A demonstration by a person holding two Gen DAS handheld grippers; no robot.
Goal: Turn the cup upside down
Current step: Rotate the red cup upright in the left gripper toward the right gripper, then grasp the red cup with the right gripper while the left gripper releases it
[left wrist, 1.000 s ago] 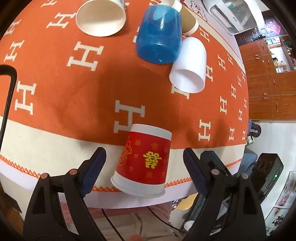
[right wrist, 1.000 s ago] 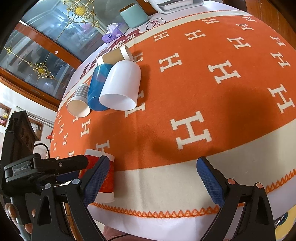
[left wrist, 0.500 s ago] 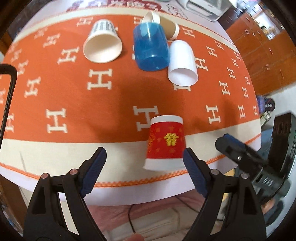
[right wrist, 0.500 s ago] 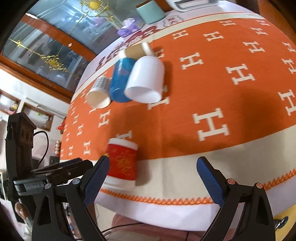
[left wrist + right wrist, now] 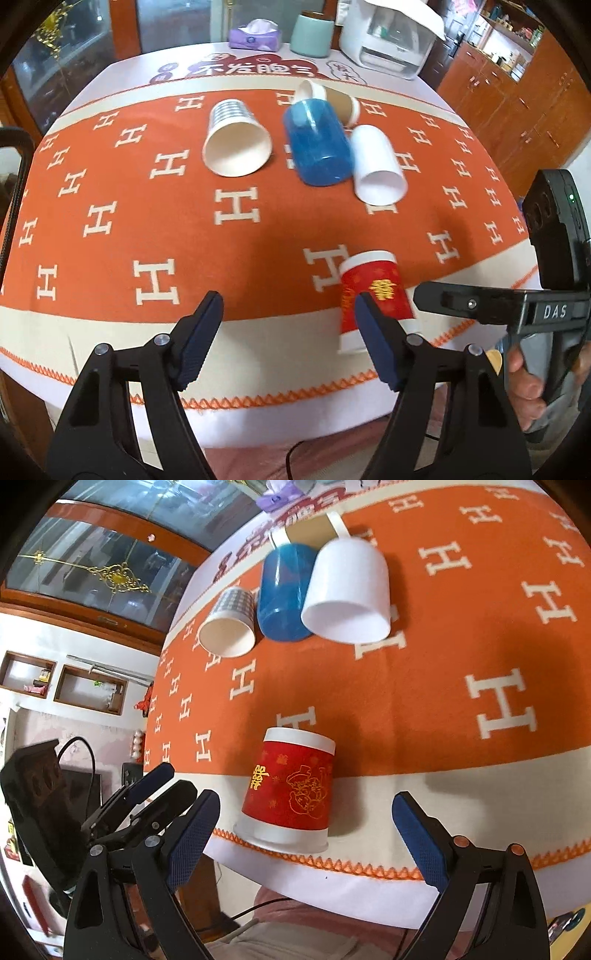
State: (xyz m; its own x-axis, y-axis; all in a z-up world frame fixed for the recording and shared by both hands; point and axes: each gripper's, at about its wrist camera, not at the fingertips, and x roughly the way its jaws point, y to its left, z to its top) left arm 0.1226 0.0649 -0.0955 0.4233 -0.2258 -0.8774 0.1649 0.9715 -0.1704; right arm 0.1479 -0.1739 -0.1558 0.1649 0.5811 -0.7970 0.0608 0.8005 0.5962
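A red paper cup (image 5: 373, 291) with gold print stands upside down near the table's front edge; it also shows in the right wrist view (image 5: 291, 790). My left gripper (image 5: 288, 339) is open and empty, drawn back to the left of the cup. My right gripper (image 5: 306, 842) is open and empty, just in front of the cup, which sits between its fingers' lines. The right gripper's body shows in the left wrist view (image 5: 517, 302). The left gripper shows at the left in the right wrist view (image 5: 147, 805).
Several cups lie on their sides farther back on the orange cloth (image 5: 147, 221): a white-lined paper cup (image 5: 236, 144), a blue cup (image 5: 317, 144), a white cup (image 5: 376, 166) and a brown cup (image 5: 332, 103). A tissue pack, a green jar and an appliance stand at the back.
The left gripper has pulled back and to the left, away from the red cup. The right gripper has moved in front of the cup. The cup stays upside down.
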